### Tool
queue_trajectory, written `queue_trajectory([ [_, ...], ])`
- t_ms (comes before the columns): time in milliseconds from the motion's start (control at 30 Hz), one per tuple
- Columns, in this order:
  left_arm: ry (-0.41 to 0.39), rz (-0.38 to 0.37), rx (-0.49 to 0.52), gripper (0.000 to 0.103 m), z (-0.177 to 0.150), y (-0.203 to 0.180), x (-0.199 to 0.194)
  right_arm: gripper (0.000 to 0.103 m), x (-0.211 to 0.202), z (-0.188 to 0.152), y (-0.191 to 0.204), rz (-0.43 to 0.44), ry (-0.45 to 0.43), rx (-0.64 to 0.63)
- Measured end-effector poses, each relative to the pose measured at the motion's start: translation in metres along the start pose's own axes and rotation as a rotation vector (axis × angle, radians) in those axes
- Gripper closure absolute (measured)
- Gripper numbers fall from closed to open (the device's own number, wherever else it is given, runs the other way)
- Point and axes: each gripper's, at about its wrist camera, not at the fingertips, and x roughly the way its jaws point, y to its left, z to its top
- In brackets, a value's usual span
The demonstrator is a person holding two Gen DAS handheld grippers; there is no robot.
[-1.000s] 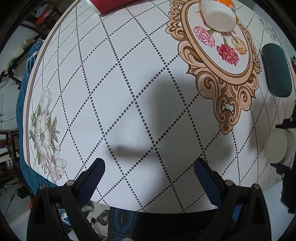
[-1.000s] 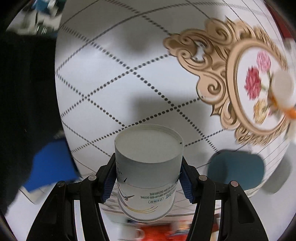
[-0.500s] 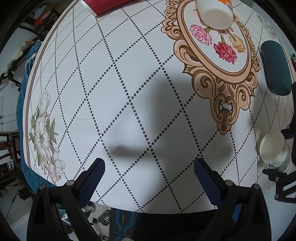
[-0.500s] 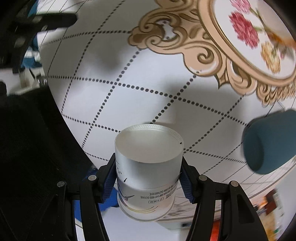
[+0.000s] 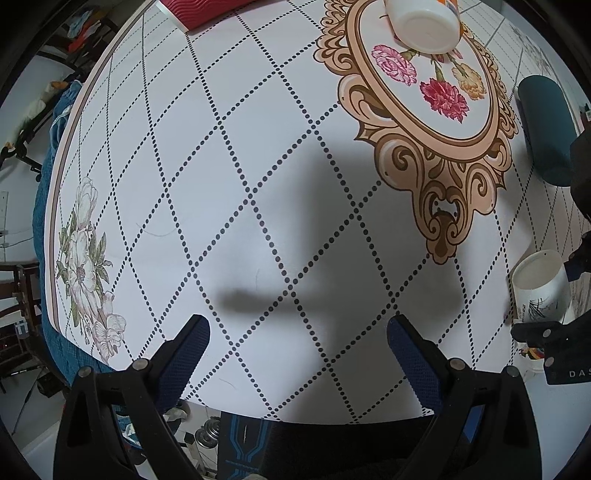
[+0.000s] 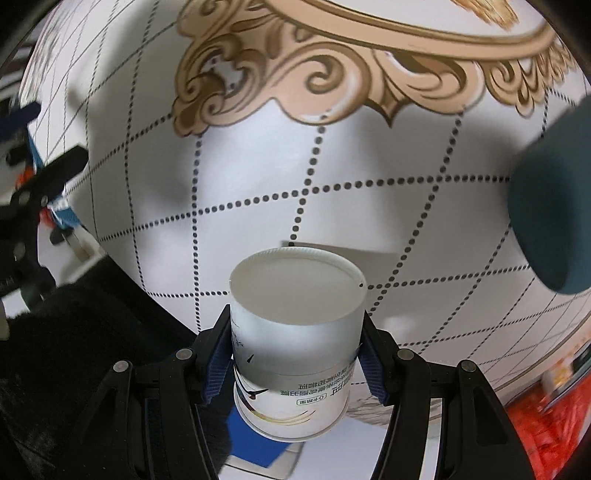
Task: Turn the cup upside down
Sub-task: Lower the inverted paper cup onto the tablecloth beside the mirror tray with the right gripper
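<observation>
My right gripper [image 6: 295, 354] is shut on a white paper cup [image 6: 295, 332] with printed text and a bird drawing. The cup is held above the table near its front edge, flat base toward the camera and tipped toward the tabletop. It also shows in the left wrist view [image 5: 541, 288] at the far right, held by the right gripper's black fingers [image 5: 535, 330]. My left gripper [image 5: 297, 350] is open and empty, low over the table's front edge.
The round table [image 5: 258, 166] has a white cloth with dotted diamonds and a gold floral medallion [image 5: 432, 92]. A white-and-orange cup [image 5: 421, 22] lies on the medallion. A dark teal cylinder [image 5: 545, 129] lies at the right; it also shows in the right wrist view [image 6: 550, 206]. A red cup [image 5: 207, 11] lies at the far edge.
The right gripper has turned and dropped toward the table with the cup, so the cup sits lower in the left wrist view. The left gripper has stayed still.
</observation>
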Motion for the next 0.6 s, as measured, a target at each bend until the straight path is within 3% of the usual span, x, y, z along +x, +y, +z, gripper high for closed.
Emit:
queue_trajectory([
  [167, -0.002, 0.0, 0.0, 0.005, -0.002, -0.003, 0.0, 0.037, -0.006, 0.007, -0.019, 0.022, 0.002, 0.063],
  [233, -0.002, 0.0, 0.002, 0.005, -0.003, -0.005, 0.0, 0.019, -0.011, 0.002, -0.037, 0.0, -0.012, 0.063],
  [333, -0.001, 0.001, 0.003, 0.005, -0.004, -0.006, -0.001, 0.019, -0.022, 0.0, -0.046, -0.013, -0.033, 0.045],
  [467, -0.002, 0.002, 0.007, 0.005, -0.006, -0.01, -0.002, 0.019, -0.031, -0.001, -0.052, -0.027, -0.052, 0.045],
  [600, -0.006, 0.003, 0.012, 0.005, -0.006, -0.014, -0.006, 0.04, -0.036, -0.008, -0.053, -0.014, -0.061, 0.047],
])
